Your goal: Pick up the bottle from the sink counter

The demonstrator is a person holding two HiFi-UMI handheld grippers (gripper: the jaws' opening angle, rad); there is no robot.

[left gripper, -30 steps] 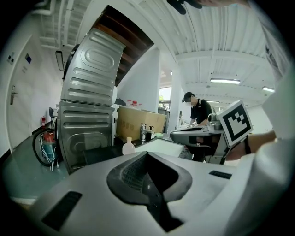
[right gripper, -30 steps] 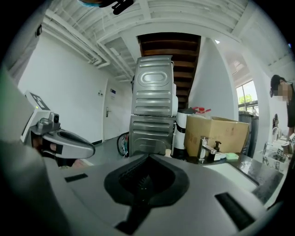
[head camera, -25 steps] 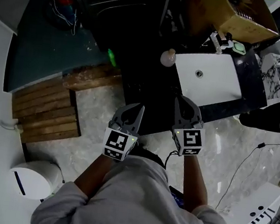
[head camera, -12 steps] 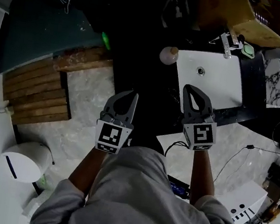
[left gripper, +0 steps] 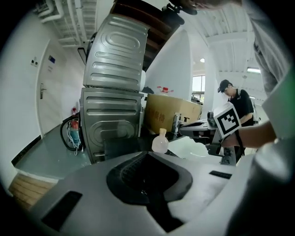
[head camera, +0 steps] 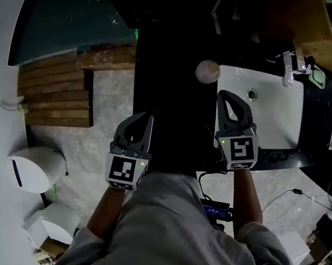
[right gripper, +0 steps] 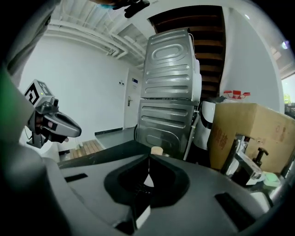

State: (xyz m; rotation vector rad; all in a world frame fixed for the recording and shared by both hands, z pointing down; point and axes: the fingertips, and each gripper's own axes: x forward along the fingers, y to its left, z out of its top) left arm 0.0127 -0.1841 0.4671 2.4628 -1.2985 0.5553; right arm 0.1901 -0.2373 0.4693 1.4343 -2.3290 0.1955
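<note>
Both tongs are closed and both are empty. Left gripper [head camera: 145,117]: jaws together, nothing between them, and its own view confirms it. Right gripper [head camera: 226,97]: jaws together too, with only a hairline seam showing and nothing gripped.

Bottle [head camera: 208,71]: round pale body, cork-coloured stopper, upright on the dark counter [head camera: 278,156]. It sits just beside the left rim of the white sink [head camera: 272,112], near the basin's far-left corner and well back from the counter's front edge. Nothing is touching it.

The right gripper is over the counter by the basin's left rim, tip aimed toward the bottle, near it but apart. In the right gripper view the stopper pokes up just over the closed jaw tips, and the bottle's body is hidden behind them. The left gripper sits closer to the person, at the left side of the dark counter area, well apart from the bottle. In the left gripper view the bottle is straight ahead above the jaws, whole body visible.

Surroundings:
- Faucet [head camera: 292,62] at the sink's back edge, small green dish [head camera: 317,77] just right of it, cardboard box [head camera: 302,22] behind.
- Stacked grey metal machines [left gripper: 115,87] behind the counter's left part.
- Wooden slats [head camera: 53,93] on the pale stone floor [head camera: 103,126] to the left, white rounded bin [head camera: 34,169] nearer the person.
- Another person [left gripper: 235,103] in a dark cap, in the background of the left gripper view.

The counter is dim and its back edge can't be made out.
</note>
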